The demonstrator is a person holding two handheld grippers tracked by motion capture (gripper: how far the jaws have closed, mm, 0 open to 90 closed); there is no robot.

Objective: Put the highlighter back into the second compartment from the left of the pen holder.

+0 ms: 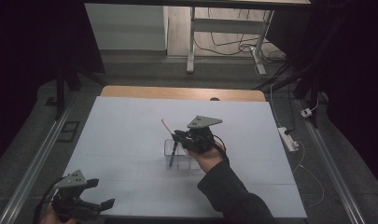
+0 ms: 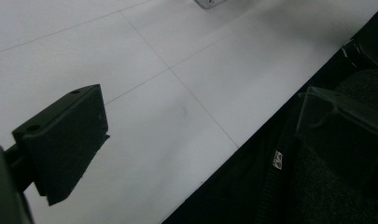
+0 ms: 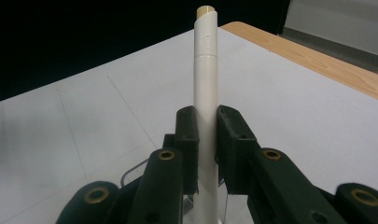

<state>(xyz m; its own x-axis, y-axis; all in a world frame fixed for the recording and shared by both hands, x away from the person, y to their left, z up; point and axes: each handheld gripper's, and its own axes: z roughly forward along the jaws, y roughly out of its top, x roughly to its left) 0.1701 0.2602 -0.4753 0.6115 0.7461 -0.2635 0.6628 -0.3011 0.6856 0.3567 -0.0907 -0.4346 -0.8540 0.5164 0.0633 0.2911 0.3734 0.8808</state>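
Nearest us, our left gripper (image 1: 91,198) hovers with jaws apart at the table's (image 1: 130,121) near edge. Our right gripper (image 3: 206,149) clamps one white pen (image 3: 206,93), long axis tilted, cap end up-left, above one clear tray (image 1: 179,161) mid-table.

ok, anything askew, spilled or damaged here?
Nothing stands out. The right gripper is shut squarely on the white pen above the clear holder; the left gripper sits open at the mat's near edge.
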